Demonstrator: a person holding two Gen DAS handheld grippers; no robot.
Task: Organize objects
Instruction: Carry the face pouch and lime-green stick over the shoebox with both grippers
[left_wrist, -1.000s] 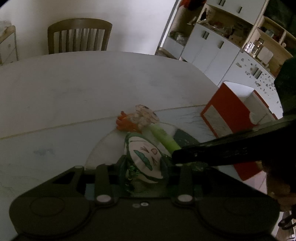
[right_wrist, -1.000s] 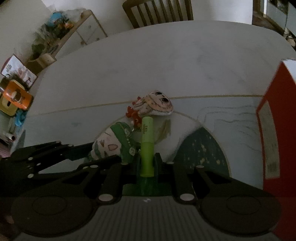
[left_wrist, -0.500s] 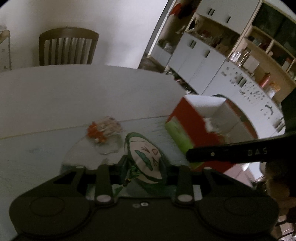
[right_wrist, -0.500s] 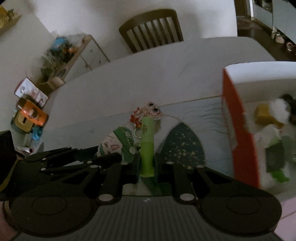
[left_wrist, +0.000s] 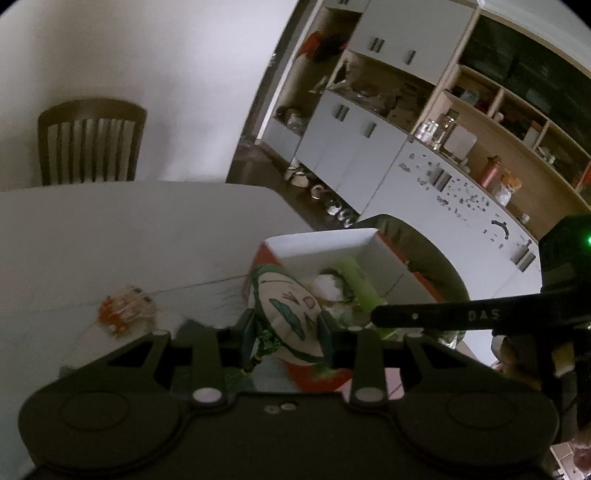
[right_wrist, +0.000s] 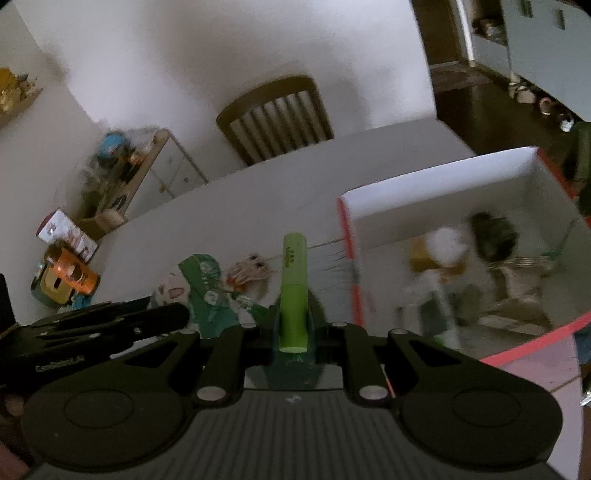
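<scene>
My left gripper (left_wrist: 287, 325) is shut on a green-and-white plush face charm (left_wrist: 291, 314), held above the near corner of a red box with a white inside (left_wrist: 325, 242). My right gripper (right_wrist: 294, 321) is shut on a lime green highlighter (right_wrist: 293, 288), which points forward just left of the box (right_wrist: 436, 177). In the left wrist view the highlighter (left_wrist: 360, 284) hangs over the box's inside, gripped by the right gripper's fingers (left_wrist: 443, 315). An orange-and-white plush charm (left_wrist: 125, 308) lies on the table; the right wrist view shows it (right_wrist: 247, 273) beside the green charm (right_wrist: 201, 284).
The box holds several blurred items (right_wrist: 447, 243). The white table (left_wrist: 129, 229) has a wooden chair (left_wrist: 88, 144) behind it. White cupboards and shelves (left_wrist: 369, 147) stand to the right. A low cabinet with toys (right_wrist: 140, 166) is at the left wall.
Both grippers have risen and swung right toward the box, each keeping its grip. The box's inside has come into view. The orange-and-white charm stayed on the table.
</scene>
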